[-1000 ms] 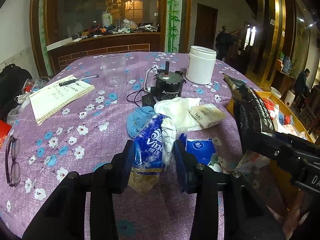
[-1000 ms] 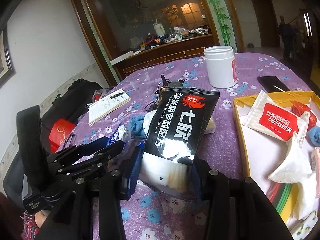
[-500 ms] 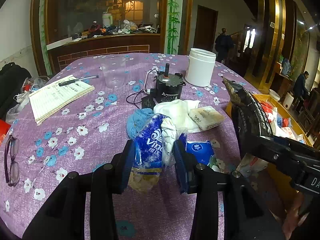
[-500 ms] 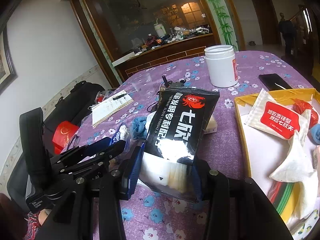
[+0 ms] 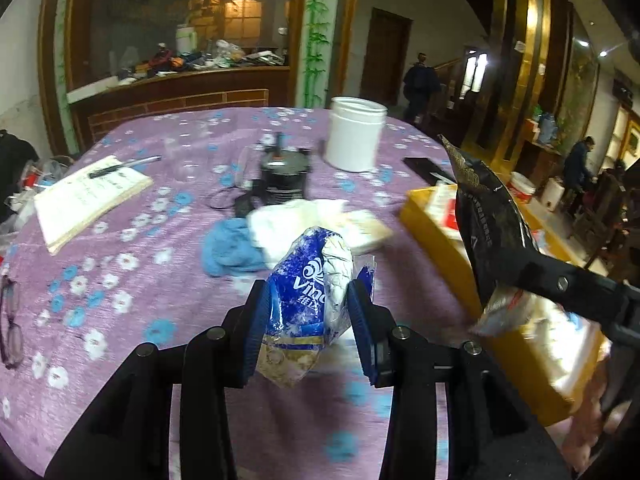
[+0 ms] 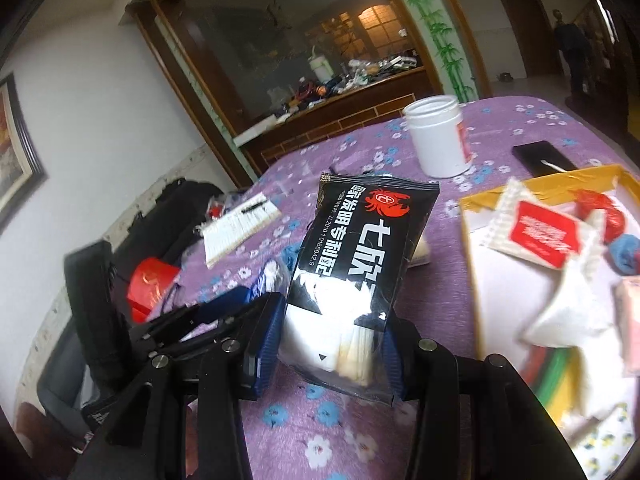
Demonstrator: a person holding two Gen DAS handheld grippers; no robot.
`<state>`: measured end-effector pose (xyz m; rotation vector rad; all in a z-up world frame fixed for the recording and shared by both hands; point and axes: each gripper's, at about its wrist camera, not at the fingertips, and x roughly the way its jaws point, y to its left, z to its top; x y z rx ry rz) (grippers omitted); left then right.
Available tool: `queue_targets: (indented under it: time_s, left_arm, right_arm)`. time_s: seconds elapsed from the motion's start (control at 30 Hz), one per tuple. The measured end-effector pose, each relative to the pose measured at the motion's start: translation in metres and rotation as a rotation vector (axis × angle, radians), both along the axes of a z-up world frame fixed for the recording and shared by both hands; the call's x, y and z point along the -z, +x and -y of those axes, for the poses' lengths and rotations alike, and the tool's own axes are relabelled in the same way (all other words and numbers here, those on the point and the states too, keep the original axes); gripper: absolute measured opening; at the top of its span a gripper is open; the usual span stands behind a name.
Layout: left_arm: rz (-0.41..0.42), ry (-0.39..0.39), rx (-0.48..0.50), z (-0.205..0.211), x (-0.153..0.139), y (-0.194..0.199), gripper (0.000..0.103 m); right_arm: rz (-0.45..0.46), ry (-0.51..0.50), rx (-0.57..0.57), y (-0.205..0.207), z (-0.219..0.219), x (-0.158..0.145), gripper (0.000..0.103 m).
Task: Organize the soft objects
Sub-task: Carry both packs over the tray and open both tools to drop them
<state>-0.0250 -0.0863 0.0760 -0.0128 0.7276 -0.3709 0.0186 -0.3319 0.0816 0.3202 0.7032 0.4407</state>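
My left gripper [image 5: 308, 316] is shut on a blue and white tissue pack [image 5: 310, 296] and holds it above the purple flowered tablecloth [image 5: 120, 272]. My right gripper [image 6: 328, 344] is shut on a black snack packet with a red crab logo [image 6: 360, 256], held upright left of the yellow tray [image 6: 468, 248]. That packet [image 5: 488, 224] and the right gripper also show at the right of the left wrist view. A blue cloth [image 5: 228, 246], a white cloth [image 5: 288, 220] and a tan pack [image 5: 368, 228] lie on the table.
The yellow tray [image 5: 436, 236] holds a red and white packet [image 6: 536, 232], white pouches [image 6: 568, 308] and other soft items. A white jar [image 5: 354, 140], a black motor [image 5: 284, 180], a notebook with a pen [image 5: 88, 200], a phone [image 6: 544, 156] and glasses [image 5: 10, 324] are on the table.
Both grippers have risen and shifted right toward the yellow tray, each still holding its pack. The tissue pack has lifted off the table.
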Motion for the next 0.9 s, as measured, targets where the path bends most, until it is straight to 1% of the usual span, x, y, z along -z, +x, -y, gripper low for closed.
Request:
queue_targets:
  time_s: [0.1,0.2,0.23,0.4,0.43,0.47,0.5,0.53,0.57,0.6,0.7,0.77,0.9]
  left_arm:
    - [-0.025,-0.034,0.059,0.02,-0.007,-0.008,0.038]
    - [-0.03,-0.035,0.129,0.052,-0.013,-0.02,0.038]
    - [-0.035,-0.033,0.162,0.068,-0.015,-0.026,0.038]
    - [-0.053,-0.006,0.281,0.125,-0.016,-0.049,0.038]
    - [-0.054,0.009,0.305,0.14,-0.014,-0.055,0.038]
    - [-0.017,0.045,0.296,0.148,-0.016,-0.061,0.038]
    - [0.006,0.059,0.305,0.155,-0.018,-0.066,0.038]
    - [0.0,0.049,0.336,0.161,-0.019,-0.07,0.038]
    - [-0.014,0.029,0.359,0.167,-0.02,-0.073,0.038]
    - [-0.014,0.027,0.365,0.172,-0.02,-0.075,0.038]
    - [-0.02,0.055,0.393,0.188,-0.015,-0.082,0.038]
    - [-0.038,0.065,0.413,0.196,-0.009,-0.084,0.038]
    - [-0.057,0.07,0.439,0.201,0.002,-0.087,0.038]
  right_arm:
    - [-0.002,0.025,0.045,-0.009,0.029,-0.006,0.046]
    - [-0.019,0.032,0.104,-0.017,0.062,-0.007,0.046]
    - [-0.023,0.034,0.121,-0.02,0.072,-0.007,0.046]
    - [-0.052,0.027,0.222,-0.037,0.123,-0.001,0.046]
    - [-0.059,0.025,0.235,-0.04,0.131,0.001,0.046]
    - [-0.063,0.029,0.251,-0.043,0.14,0.003,0.046]
    - [-0.071,0.029,0.269,-0.046,0.15,0.006,0.046]
    - [-0.079,0.027,0.282,-0.049,0.157,0.009,0.046]
    - [-0.085,0.028,0.289,-0.05,0.163,0.01,0.046]
    - [-0.089,0.03,0.296,-0.053,0.167,0.012,0.046]
    - [-0.094,0.017,0.315,-0.057,0.178,0.016,0.046]
    - [-0.097,0.003,0.325,-0.06,0.181,0.018,0.046]
    - [-0.095,-0.021,0.34,-0.061,0.182,0.021,0.047]
